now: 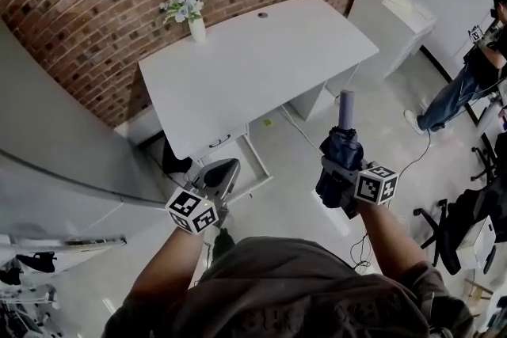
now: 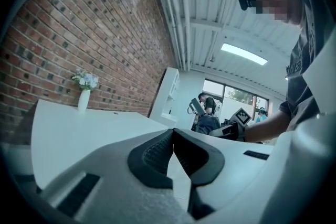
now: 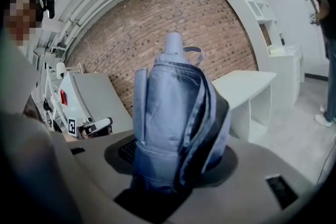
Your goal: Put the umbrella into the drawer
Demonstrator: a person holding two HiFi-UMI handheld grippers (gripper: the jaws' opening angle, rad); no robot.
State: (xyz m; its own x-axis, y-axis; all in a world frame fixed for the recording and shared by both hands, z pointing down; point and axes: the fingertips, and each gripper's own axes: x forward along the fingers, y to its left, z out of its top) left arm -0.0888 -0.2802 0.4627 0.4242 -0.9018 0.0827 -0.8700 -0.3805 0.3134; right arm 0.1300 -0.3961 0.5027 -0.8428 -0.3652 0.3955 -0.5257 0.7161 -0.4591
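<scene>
A folded blue umbrella (image 1: 343,145) stands upright between the jaws of my right gripper (image 1: 339,175), which is shut on it. In the right gripper view the umbrella (image 3: 173,118) fills the middle and hides the gripper's (image 3: 176,168) pads. My left gripper (image 1: 221,172) hangs low at the left, just in front of the white drawer (image 1: 257,163) that stands pulled out under the desk (image 1: 261,63). In the left gripper view its (image 2: 173,136) dark pads meet at the tips with nothing between them.
A vase of flowers (image 1: 195,21) stands at the desk's far corner against the brick wall. A large grey panel (image 1: 63,146) is at the left. A white shelf unit (image 1: 412,4) and a person (image 1: 463,83) are at the right, with chairs (image 1: 467,225) near me.
</scene>
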